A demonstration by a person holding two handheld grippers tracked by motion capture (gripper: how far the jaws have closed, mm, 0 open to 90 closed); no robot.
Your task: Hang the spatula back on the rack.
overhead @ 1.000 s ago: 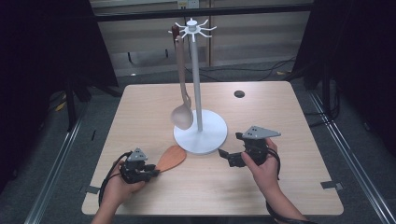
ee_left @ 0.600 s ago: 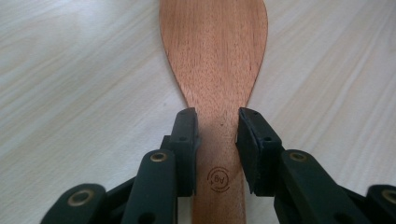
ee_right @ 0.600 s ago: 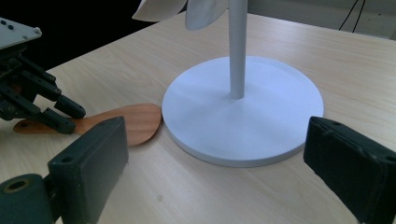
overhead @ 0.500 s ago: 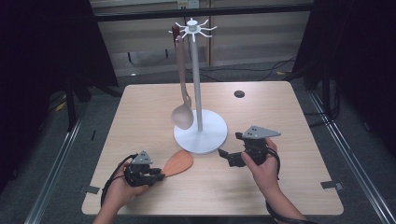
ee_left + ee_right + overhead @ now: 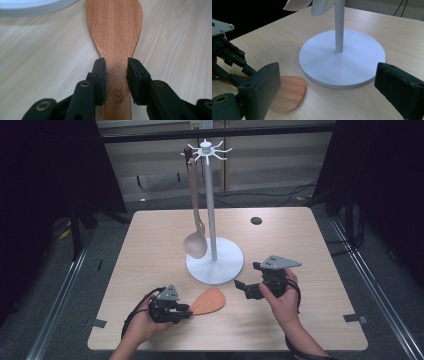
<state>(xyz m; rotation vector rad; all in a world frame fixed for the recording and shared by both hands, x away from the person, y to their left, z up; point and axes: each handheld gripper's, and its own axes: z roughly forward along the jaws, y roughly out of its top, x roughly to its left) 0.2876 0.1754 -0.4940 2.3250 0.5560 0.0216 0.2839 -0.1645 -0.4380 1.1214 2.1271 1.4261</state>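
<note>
Since the earlier frame, the wooden spatula point(image 5: 209, 301) is drawn along the bench point(image 5: 320, 245), clear of the white stand base point(image 5: 215, 263), clamped at its neck by the left hand-held gripper point(image 5: 186, 309). Right hand-held gripper point(image 5: 242, 288) is held unclenched, empty, beside the base; lifting toward the stand's hooks point(image 5: 206, 151) is judged next.

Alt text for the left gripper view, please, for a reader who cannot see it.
The left gripper clamps the narrow neck of a wooden spatula between its two black jaws. The spatula lies flat on a pale wooden table, blade pointing away, with the stand's white base at top left.
</note>
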